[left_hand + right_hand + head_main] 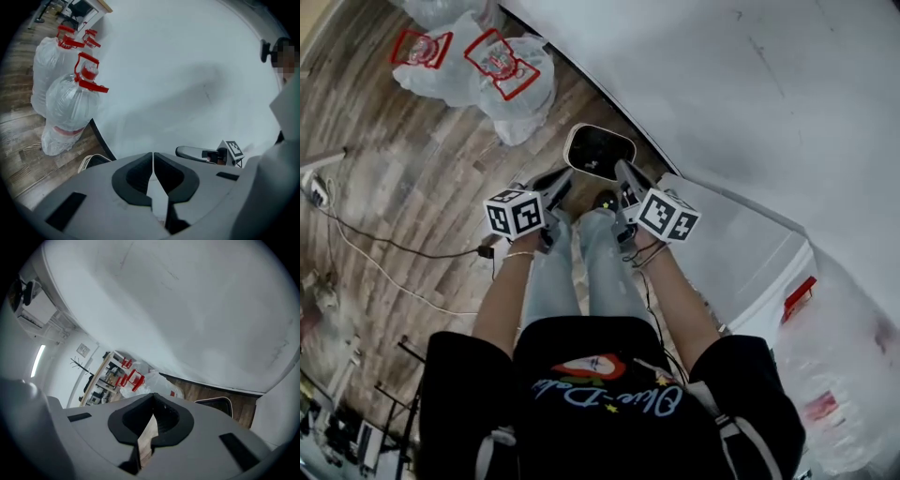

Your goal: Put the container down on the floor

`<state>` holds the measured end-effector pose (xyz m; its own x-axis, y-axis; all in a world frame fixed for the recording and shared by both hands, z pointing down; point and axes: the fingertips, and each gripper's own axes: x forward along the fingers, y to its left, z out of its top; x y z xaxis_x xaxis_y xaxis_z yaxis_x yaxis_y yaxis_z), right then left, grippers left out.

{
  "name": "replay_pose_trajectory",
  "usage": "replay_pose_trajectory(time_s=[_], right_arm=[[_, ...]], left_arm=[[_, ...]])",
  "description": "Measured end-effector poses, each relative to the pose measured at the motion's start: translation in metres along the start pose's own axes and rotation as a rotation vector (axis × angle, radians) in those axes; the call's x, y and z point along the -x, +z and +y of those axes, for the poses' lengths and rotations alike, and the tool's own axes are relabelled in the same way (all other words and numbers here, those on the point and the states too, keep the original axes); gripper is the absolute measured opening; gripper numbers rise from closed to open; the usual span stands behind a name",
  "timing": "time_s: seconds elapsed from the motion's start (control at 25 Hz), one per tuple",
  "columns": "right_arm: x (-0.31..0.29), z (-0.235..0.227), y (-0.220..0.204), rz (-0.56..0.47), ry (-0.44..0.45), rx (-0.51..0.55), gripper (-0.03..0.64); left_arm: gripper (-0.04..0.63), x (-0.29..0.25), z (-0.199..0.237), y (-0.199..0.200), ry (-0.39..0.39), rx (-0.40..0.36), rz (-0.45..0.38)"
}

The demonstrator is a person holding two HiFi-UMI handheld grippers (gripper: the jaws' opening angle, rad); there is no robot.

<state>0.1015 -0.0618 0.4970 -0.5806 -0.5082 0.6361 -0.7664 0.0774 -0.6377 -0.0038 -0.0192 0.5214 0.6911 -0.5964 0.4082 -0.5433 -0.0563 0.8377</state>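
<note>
The container (600, 152) is a small rounded tray with a white rim and a dark inside. It rests on the wooden floor at the foot of the white wall, just beyond my feet. Its edge also shows in the left gripper view (96, 161) and in the right gripper view (216, 405). My left gripper (565, 178) and right gripper (620, 169) hang above it, one to each side, and touch nothing. Both are shut and empty, the left gripper's (153, 154) jaws meeting tip to tip, as do the right gripper's (153, 397). The right gripper (180, 151) appears in the left gripper view.
Clear plastic bags with red handles (487, 66) lie on the floor at the upper left. A white lidded box with a red latch (759, 272) stands at my right, beside another plastic bag (853, 375). Cables (384, 253) run over the floor at the left. The white wall (750, 84) lies ahead.
</note>
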Motion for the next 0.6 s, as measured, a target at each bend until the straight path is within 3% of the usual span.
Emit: replay_pose_trajectory(time_s=[0.2, 0.44, 0.6], right_arm=[[0.034, 0.042, 0.025, -0.038, 0.025, 0.055, -0.002], [0.077, 0.099, 0.065, -0.124, 0.054, 0.109, 0.000], [0.103, 0.133, 0.078, -0.157, 0.110, 0.163, 0.000]], left_arm=[[0.012, 0.023, -0.048, 0.022, -0.054, 0.028, -0.027], [0.012, 0.051, -0.145, 0.075, -0.256, -0.082, -0.121], [0.012, 0.066, -0.184, 0.091, -0.259, -0.160, -0.137]])
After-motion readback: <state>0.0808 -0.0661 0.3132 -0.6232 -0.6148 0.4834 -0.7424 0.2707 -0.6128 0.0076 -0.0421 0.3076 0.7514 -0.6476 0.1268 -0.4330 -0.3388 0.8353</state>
